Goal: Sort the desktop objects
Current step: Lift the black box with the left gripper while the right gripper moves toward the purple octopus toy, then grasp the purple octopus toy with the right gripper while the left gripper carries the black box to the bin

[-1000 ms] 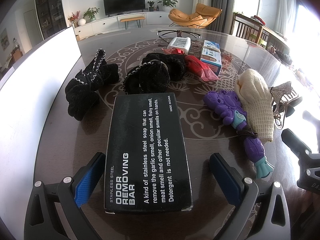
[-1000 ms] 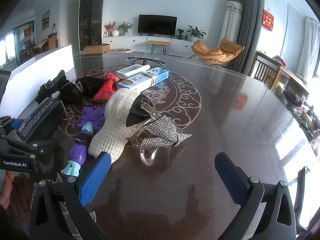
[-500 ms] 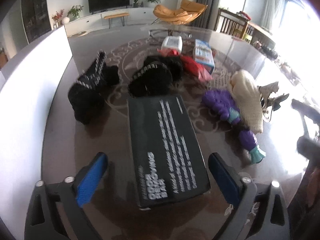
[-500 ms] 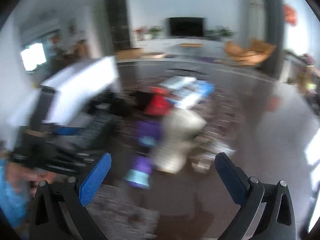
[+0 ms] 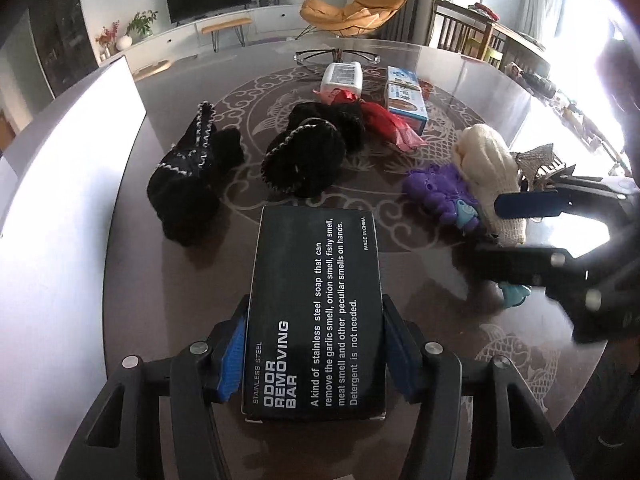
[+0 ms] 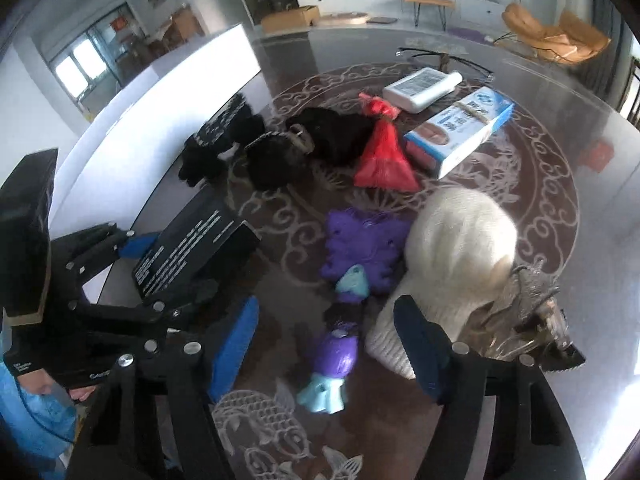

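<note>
Left tool (image 5: 314, 354) closing, blue pads against both sides of black soap box (image 5: 314, 308) on desk (image 5: 420, 276). Right tool (image 6: 326, 344) closing, unclenched, straddling purple toy (image 6: 336, 350) right of box.

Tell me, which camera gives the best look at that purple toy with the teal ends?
The right wrist view. There the purple toy lies whole and close, between the fingers of the right hand-held gripper, whose jaws are closing. In the left wrist view the toy sits off to the side, its lower half hidden behind that gripper.
</note>
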A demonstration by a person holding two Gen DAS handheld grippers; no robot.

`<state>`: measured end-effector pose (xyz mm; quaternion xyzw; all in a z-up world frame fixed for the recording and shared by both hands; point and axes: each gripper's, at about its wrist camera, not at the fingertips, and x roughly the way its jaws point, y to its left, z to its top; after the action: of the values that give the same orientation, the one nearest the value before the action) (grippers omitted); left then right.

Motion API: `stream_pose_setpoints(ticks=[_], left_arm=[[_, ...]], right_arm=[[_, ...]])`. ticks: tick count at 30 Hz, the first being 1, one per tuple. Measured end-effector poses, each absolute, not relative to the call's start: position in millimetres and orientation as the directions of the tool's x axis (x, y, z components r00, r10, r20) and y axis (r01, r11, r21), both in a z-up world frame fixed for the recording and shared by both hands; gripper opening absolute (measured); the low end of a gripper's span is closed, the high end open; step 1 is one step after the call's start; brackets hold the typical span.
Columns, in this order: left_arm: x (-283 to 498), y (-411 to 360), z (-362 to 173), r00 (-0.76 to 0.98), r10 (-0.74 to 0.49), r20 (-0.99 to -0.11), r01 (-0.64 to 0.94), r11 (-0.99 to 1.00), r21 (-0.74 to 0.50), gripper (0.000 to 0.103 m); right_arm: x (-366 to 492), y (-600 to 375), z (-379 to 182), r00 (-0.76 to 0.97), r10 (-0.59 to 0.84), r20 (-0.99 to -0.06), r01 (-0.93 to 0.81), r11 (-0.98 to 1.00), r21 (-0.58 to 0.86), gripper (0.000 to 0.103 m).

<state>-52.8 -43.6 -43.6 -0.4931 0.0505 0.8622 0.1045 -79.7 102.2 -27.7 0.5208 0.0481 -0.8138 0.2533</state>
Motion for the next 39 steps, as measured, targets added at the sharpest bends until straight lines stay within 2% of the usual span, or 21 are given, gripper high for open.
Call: stream_pose_setpoints(ticks=[3, 5, 11, 15, 21, 28, 31, 33, 35, 36, 39], left_arm=[[-50.6, -51.1, -43.1, -0.504, 0.094, -0.859, -0.205, -0.979, 0.014, 0.058], [-47.9, -60.2, -43.5, -0.499, 0.109, -0.86, -0.188, -0.982, -0.016, 0.058], [-35.9, -73.1, -44.1, -0.503, 0.106, -0.858, -0.167, -0.986, -0.024, 0.058], [-37.4, -72.9, -49.1, -0.492, 0.102, -0.864, -0.161, -0.987, -0.025, 0.059], [-34.7, -72.0, -50.9, -0.493, 0.096, -0.865, -0.18, -0.984, -0.006, 0.059], [-37.4, -70.5, -50.5, -0.484, 0.097, -0.87, -0.199, -0.98, 0.002, 0.063], [-40.3, -69.9, -51.4, -0.481, 0.097, -0.871, -0.202, -0.979, 0.003, 0.071], [-42.6, -69.7, -52.6, -0.474, 0.093, -0.876, -0.204, -0.979, 0.006, 0.081], [-47.5, -70.8, -54.6, -0.446, 0.085, -0.891, -0.197, -0.98, 0.005, 0.098], [-50.9, -72.4, -56.3, -0.425, 0.078, -0.902, -0.191, -0.982, 0.005, 0.103], [-55.4, -75.0, -57.0, -0.402, 0.074, -0.913, -0.184, -0.983, 0.001, 0.103]], right_arm=[[-78.9, 84.8, -32.4, -0.352, -0.34, -0.872, 0.492, -0.86, 0.137, 0.073], [-81.0, 79.2, -38.7, -0.358, -0.32, -0.877, 0.491, -0.864, 0.114, 0.075], [-85.7, 110.1, -45.6, -0.363, -0.301, -0.882, 0.427, -0.895, 0.13, 0.075], [-91.3, 127.8, -46.6, -0.357, -0.311, -0.881, 0.405, -0.901, 0.154, 0.085], [-88.5, 122.9, -52.9, -0.346, -0.288, -0.893, 0.437, -0.892, 0.118, 0.102], [-84.8, 106.4, -61.9, -0.364, -0.194, -0.911, 0.466, -0.885, 0.002, 0.103], [-85.1, 106.3, -62.3, -0.367, -0.185, -0.912, 0.46, -0.888, -0.005, 0.103], [-89.1, 105.2, -62.0, -0.346, -0.174, -0.922, 0.463, -0.886, -0.006, 0.103], [-98.8, 101.3, -61.7, -0.267, -0.149, -0.952, 0.492, -0.871, -0.002, 0.103], [-103.6, 101.3, -60.8, -0.235, -0.147, -0.961, 0.497, -0.868, 0.011, 0.103], [-117.8, 111.2, -48.2, -0.178, -0.247, -0.953, 0.448, -0.882, 0.145, 0.103]])
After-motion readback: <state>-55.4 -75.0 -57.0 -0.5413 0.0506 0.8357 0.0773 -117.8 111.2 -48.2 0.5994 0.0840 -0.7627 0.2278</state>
